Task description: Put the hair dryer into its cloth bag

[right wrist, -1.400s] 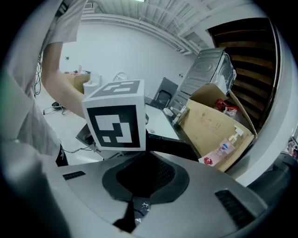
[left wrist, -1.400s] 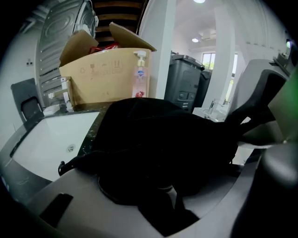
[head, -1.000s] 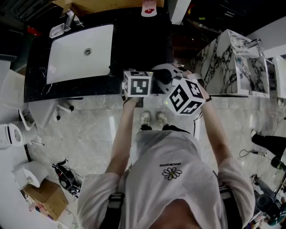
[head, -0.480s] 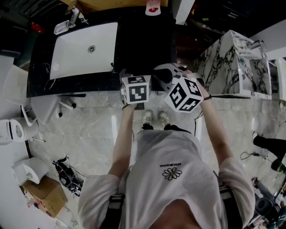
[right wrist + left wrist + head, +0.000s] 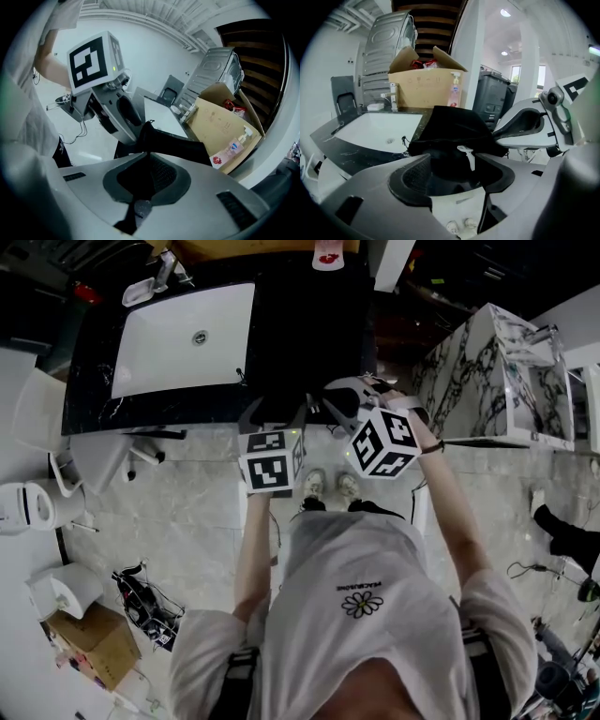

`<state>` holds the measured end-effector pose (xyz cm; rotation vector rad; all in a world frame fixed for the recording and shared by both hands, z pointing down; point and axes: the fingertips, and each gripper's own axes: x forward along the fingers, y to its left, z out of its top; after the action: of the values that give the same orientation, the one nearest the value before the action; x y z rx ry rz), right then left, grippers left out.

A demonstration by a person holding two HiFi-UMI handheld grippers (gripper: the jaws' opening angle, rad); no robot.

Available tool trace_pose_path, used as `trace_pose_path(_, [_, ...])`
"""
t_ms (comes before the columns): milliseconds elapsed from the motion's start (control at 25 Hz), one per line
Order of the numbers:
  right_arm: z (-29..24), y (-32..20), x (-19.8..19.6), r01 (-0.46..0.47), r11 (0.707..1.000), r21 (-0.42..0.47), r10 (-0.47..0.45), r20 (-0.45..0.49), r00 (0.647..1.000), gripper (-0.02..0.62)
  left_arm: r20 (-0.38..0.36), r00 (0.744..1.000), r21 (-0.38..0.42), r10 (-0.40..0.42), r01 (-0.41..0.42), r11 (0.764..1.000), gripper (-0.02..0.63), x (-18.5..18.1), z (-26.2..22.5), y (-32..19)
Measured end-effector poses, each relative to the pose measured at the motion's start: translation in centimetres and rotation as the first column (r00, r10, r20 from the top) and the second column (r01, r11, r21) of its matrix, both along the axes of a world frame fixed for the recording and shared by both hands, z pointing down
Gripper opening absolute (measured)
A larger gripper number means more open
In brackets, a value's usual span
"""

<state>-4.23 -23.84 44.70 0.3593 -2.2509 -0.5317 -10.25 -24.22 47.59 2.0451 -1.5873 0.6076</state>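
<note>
Here, far left: a white sink (image 5: 183, 338) is set in the black table (image 5: 309, 334), and a cardboard box (image 5: 424, 86) stands at the back edge.
Left hand-held gripper: the left hand-held gripper (image 5: 457, 169) is held off the table's front edge, close to the person's body. Its jaws are fairly wide, and the bag's dark bulk and white tag fill the gap, apparently gripped.
Cloth bag: the black cloth bag (image 5: 454, 129) hangs clear of the table, to the right of the sink. It is strung between the two grippers, its long axis running from one to the other.
Hair dryer: no view shows it outside the bag. The bag looks rounded and full, so it is probably inside, though that cannot be confirmed.
Right hand-held gripper: the right hand-held gripper (image 5: 145, 180) is at the table's edge, its jaws narrow and pinching a thin edge of the cloth. A cord trails below them.
Key relation: the bag lies straight ahead of each gripper and both are on it, so neither is nearer. The next move likely works along that shared axis.
</note>
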Motion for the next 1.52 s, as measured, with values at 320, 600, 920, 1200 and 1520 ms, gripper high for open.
trace_pose_path(320, [-1.6, 1.2, -0.8, -0.030, 0.999, -0.013, 0.031, 0.095, 0.995, 0.198, 0.011, 0.998, 0.098, -0.070, 0.068, 0.993, 0.296, -3.6, -3.6, -0.5])
trace_pose_path(600, [-13.0, -0.6, 0.6, -0.151, 0.988, -0.020, 0.138, 0.534, 0.834, 0.198, -0.048, 0.999, 0.370, -0.012, 0.029, 0.928, 0.275, -1.9, -12.8, -3.3])
trace_pose_path(920, [-20.4, -1.3, 6.8, -0.338, 0.921, -0.194, 0.337, 0.833, 0.439, 0.104, -0.055, 0.998, 0.606, 0.014, 0.022, 0.795, 0.087, 1.8, -22.5, -3.5])
trace_pose_path(1200, [-18.6, -0.9, 11.0, -0.529, 0.817, -0.230, 0.449, 0.829, 0.333, 0.012, 0.038, 0.998, 0.627, 0.047, -0.061, 0.777, 0.017, 4.9, -22.5, -1.3])
trace_pose_path(1520, [-16.7, 0.4, 11.8, -0.627, 0.763, -0.157, 0.475, 0.794, 0.379, 0.012, 0.045, 0.996, 0.561, 0.071, -0.084, 0.823, 0.017, 6.3, -18.7, 0.1])
